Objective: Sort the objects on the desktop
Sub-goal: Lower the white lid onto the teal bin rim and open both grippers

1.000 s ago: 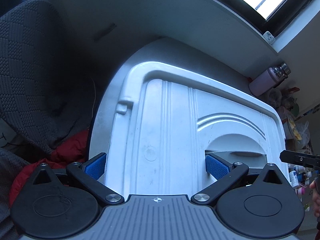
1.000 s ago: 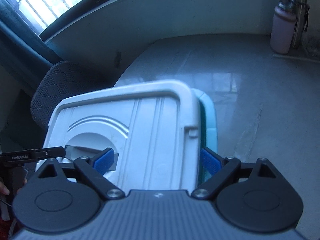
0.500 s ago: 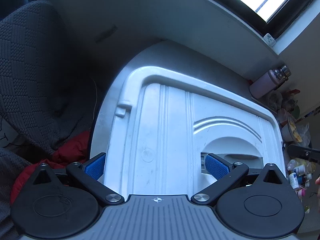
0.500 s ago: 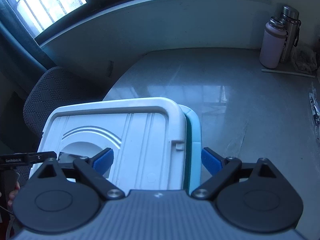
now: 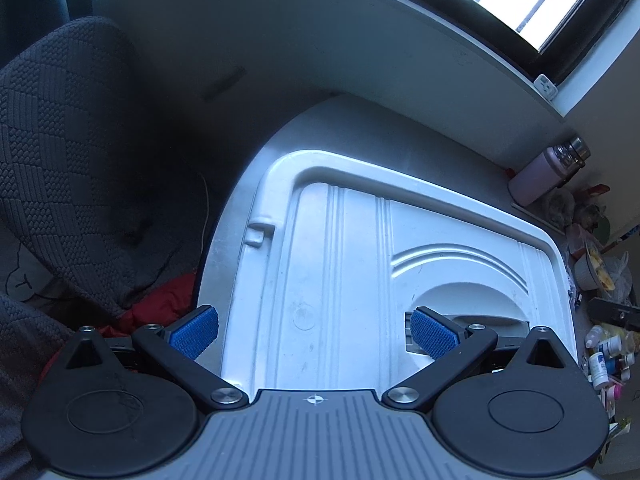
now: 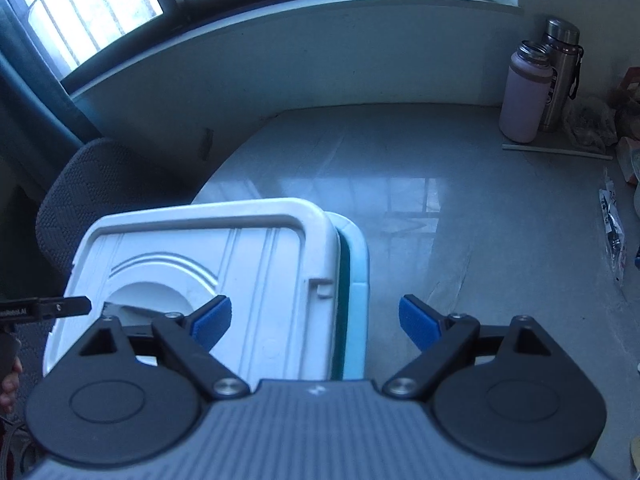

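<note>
A white-lidded storage box [image 6: 224, 272] sits on a glossy grey desk [image 6: 460, 216] under a window [image 6: 100, 12]; both the left gripper [image 5: 314, 330] and the right gripper [image 6: 315, 316] hover with fingers apart.

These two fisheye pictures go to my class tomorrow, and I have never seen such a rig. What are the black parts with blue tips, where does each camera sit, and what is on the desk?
No robot is here: a person carries a hand-held two-finger gripper in each hand. Each picture comes from a camera on one gripper, looking forward along its fingers. The black arms with blue pads are the jaws.

In the left wrist view the left gripper stands open above a white lid. In the right wrist view the right gripper is also open, holding nothing; the lid sits on a light blue box on the grey desk. At the back stand a pink bottle and a steel flask. Small bottles crowd the desk's right edge. A dark chair stands beside it.
</note>
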A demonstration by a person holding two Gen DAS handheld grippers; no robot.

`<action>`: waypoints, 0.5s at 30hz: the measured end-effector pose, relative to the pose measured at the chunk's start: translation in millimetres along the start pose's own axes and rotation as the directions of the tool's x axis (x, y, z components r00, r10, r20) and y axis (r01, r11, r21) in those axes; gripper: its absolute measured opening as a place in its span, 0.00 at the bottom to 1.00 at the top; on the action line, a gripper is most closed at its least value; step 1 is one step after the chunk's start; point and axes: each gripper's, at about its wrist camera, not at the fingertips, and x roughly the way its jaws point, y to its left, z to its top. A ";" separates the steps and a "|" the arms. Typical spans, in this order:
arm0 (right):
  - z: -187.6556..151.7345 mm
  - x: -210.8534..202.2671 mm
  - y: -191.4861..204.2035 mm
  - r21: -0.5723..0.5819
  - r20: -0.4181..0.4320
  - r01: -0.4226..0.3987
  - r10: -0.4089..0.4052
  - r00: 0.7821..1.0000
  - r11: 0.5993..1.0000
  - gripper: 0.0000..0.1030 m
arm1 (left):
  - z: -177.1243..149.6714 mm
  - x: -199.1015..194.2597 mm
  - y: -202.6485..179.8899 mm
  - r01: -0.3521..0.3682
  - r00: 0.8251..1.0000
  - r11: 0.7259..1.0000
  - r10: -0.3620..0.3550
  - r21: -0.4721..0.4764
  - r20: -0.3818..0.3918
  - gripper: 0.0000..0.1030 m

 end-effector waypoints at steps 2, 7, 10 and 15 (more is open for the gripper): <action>-2.2 0.9 1.2 -0.019 -0.009 0.023 -0.023 1.000 1.000 0.79 | -0.4 1.2 0.4 -0.006 1.000 1.000 0.006 0.006 -0.006 1.00; -6.0 6.3 -4.1 -0.008 -0.048 0.036 -0.037 0.998 0.999 0.58 | -0.1 5.9 0.7 -0.011 1.000 1.000 0.011 0.007 -0.021 1.00; -7.2 10.5 -5.0 -0.003 -0.075 0.036 -0.036 0.997 0.999 0.50 | -0.1 8.8 1.7 -0.010 1.000 1.000 0.010 0.006 -0.025 1.00; -7.5 11.2 0.2 -0.025 -0.085 0.049 -0.051 0.995 0.998 0.48 | 1.0 16.7 3.2 0.011 0.999 1.000 -0.011 -0.013 -0.040 1.00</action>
